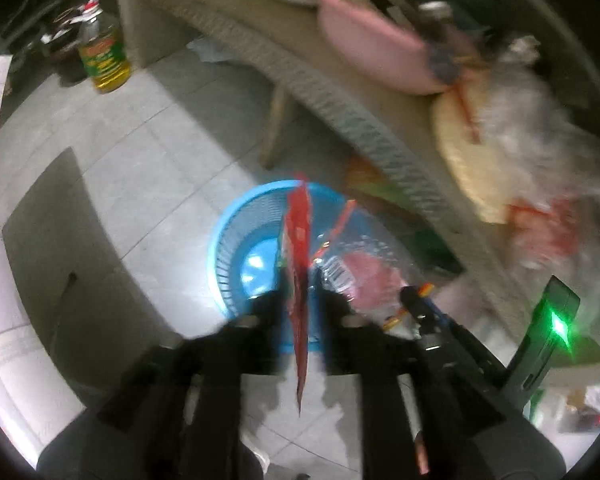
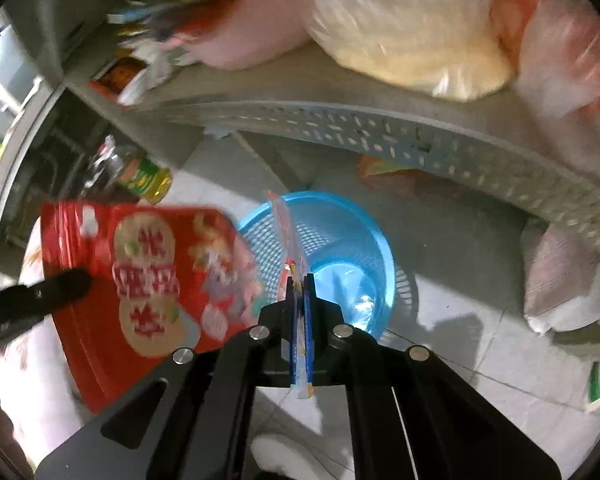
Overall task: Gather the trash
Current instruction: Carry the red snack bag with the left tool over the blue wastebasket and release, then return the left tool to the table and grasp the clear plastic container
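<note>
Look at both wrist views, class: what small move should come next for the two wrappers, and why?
Probably let both go. The red snack packet hangs between the left gripper fingers, which stand apart, above the blue basket. The right gripper pinches a clear wrapper over the same basket, so both should drop in.

Motion blur smears the bags on the counter (image 1: 340, 92) at two o'clock; the red packet's (image 2: 148, 280) print is unreadable.

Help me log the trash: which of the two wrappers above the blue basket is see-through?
The clear wrapper in the right claw; the left claw has the opaque red snack bag.
</note>
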Demonstrator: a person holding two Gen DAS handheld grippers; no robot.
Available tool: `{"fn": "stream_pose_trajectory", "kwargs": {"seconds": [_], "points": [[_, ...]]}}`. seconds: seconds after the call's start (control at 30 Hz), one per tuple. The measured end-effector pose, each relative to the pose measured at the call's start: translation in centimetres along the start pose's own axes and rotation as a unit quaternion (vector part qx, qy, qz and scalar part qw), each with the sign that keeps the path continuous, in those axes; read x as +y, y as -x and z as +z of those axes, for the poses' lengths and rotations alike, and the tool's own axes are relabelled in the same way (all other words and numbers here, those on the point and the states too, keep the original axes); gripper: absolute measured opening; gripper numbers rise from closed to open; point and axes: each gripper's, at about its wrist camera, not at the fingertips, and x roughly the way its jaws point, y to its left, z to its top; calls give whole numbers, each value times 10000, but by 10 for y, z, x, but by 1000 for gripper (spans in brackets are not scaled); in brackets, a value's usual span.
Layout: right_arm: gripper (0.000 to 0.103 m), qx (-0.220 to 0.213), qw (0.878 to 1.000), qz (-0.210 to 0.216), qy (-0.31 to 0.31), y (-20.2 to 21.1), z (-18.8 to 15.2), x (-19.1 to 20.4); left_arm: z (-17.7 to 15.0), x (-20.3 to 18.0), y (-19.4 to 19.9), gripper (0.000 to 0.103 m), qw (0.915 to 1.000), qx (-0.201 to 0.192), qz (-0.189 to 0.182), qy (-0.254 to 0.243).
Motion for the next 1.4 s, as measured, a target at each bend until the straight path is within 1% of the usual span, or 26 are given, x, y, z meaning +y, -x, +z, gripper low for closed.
{"fn": "stream_pose_trajectory", "kwargs": {"seconds": [0.03, 0.07, 0.13, 0.17, 0.23, 0.33, 0.4, 0.43, 0.47, 0.57, 0.63, 0.77, 0.87, 0.9, 0.97, 1.0, 1.13, 1.23, 1.3, 1.33, 1.37, 1.4], "points": [[24, 192, 9997, -89, -83, -16, -1, -4, 1, 4, -3, 46, 9999, 12, 118, 95], [30, 281, 9994, -138, -127, -23, -5, -8, 1, 9, -4, 50, 9996, -5, 200, 222], [31, 318, 9991, -207, -187, -26, -12, -12, -1, 18, 2, 51, 9993, -21, 58, 368], [37, 300, 9992, -208, -169, -25, -17, -12, -2, 20, 6, 54, 9993, -29, -1, 367], [41, 241, 9993, -235, -131, -21, -21, -12, -4, 25, 18, 55, 9994, -123, 21, 337], [41, 201, 9995, -201, -113, -6, -28, -10, -9, 31, 38, 55, 9991, -276, 58, 304], [43, 155, 9998, -116, -98, 10, -30, -7, -14, 33, 58, 55, 9988, -363, 14, 317], [46, 130, 9999, -79, -69, 19, -33, -8, -20, 33, 68, 55, 9987, -406, -34, 306], [50, 95, 9999, -34, -26, 30, -35, -8, -26, 33, 83, 55, 9984, -474, -90, 292], [58, 5, 9997, 177, 159, 57, -39, 5, -47, 35, 127, 56, 9969, -748, -197, 161], [61, -18, 9991, 335, 270, 74, -42, 14, -65, 40, 156, 59, 9950, -961, -233, 108], [65, -5, 9959, 683, 587, 108, -48, 40, -106, 58, 220, 62, 9878, -1533, -266, 82], [68, 1, 9916, 926, 906, 131, -54, 66, -139, 77, 260, 65, 9806, -1948, -208, 107], [69, 10, 9899, 1017, 992, 138, -56, 74, -149, 85, 271, 65, 9785, -2053, -134, 138], [72, 47, 9853, 1252, 1165, 152, -62, 92, -177, 105, 295, 66, 9726, -2315, 65, 198], [73, 66, 9832, 1328, 1253, 157, -64, 99, -187, 115, 303, 67, 9707, -2383, 174, 258], [74, 221, 9718, 1585, 1733, 174, -82, 138, -232, 171, 337, 67, 9598, -2632, 584, 786], [74, 322, 9627, 1765, 2024, 182, -94, 164, -274, 217, 364, 67, 9415, -2890, 1012, 1406], [74, 406, 9545, 1914, 2251, 189, -104, 186, -307, 249, 387, 67, 9223, -3093, 1353, 1882], [74, 433, 9505, 1980, 2356, 191, -108, 196, -321, 259, 394, 67, 9146, -3155, 1486, 2048], [74, 465, 9444, 2073, 2510, 195, -112, 209, -337, 273, 401, 67, 9041, -3221, 1670, 2257], [74, 490, 9350, 2205, 2734, 201, -119, 227, -349, 284, 407, 67, 8960, -3253, 1812, 2417]]}}
